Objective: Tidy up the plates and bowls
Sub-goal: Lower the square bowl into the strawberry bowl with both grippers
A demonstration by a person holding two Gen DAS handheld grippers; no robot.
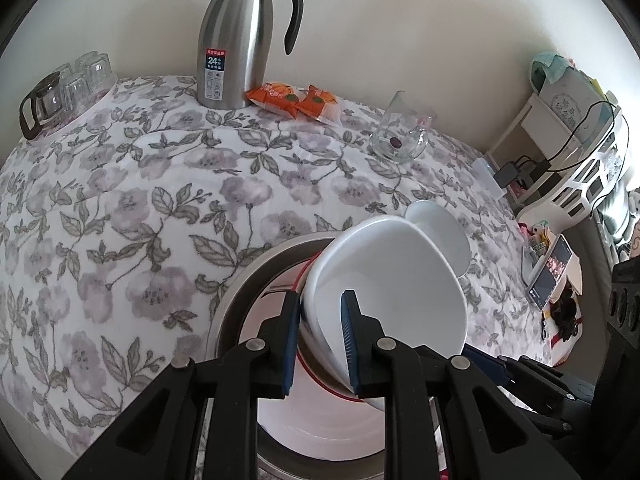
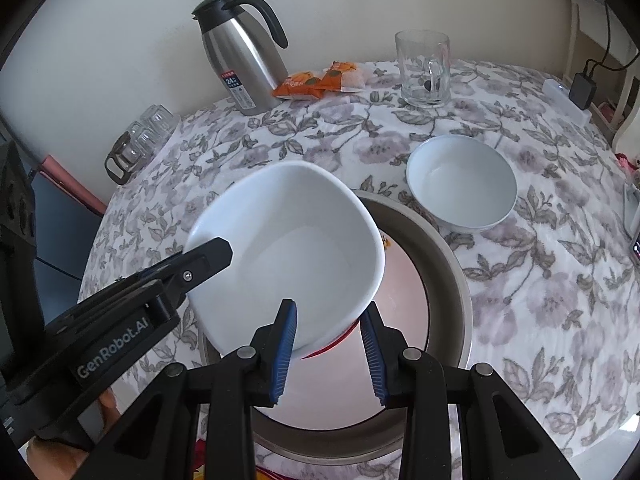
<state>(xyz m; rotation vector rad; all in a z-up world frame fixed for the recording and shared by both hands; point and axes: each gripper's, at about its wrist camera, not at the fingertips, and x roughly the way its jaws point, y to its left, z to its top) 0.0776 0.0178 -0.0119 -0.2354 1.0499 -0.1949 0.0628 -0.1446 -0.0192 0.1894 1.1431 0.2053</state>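
My left gripper [image 1: 322, 336] is shut on the rim of a white bowl [image 1: 392, 284], which it holds tilted above a red-rimmed white plate [image 1: 320, 424] that lies in a metal basin [image 1: 236, 292]. In the right wrist view the same bowl [image 2: 288, 248] hangs over the basin [image 2: 452, 276], with the left gripper's finger [image 2: 200, 264] on its left rim. My right gripper [image 2: 330, 344] is open, its jaws astride the bowl's near rim without closing on it. A second white bowl [image 2: 460, 184] stands upright on the table to the right; it also shows in the left wrist view [image 1: 440, 232].
The table has a floral cloth [image 2: 540, 300]. At the back stand a steel thermos jug [image 1: 236, 40], orange snack packets [image 1: 296, 100], a glass mug [image 1: 400, 132] and a tray of upturned glasses [image 1: 68, 88]. A phone [image 1: 550, 272] and shelves are off the right edge.
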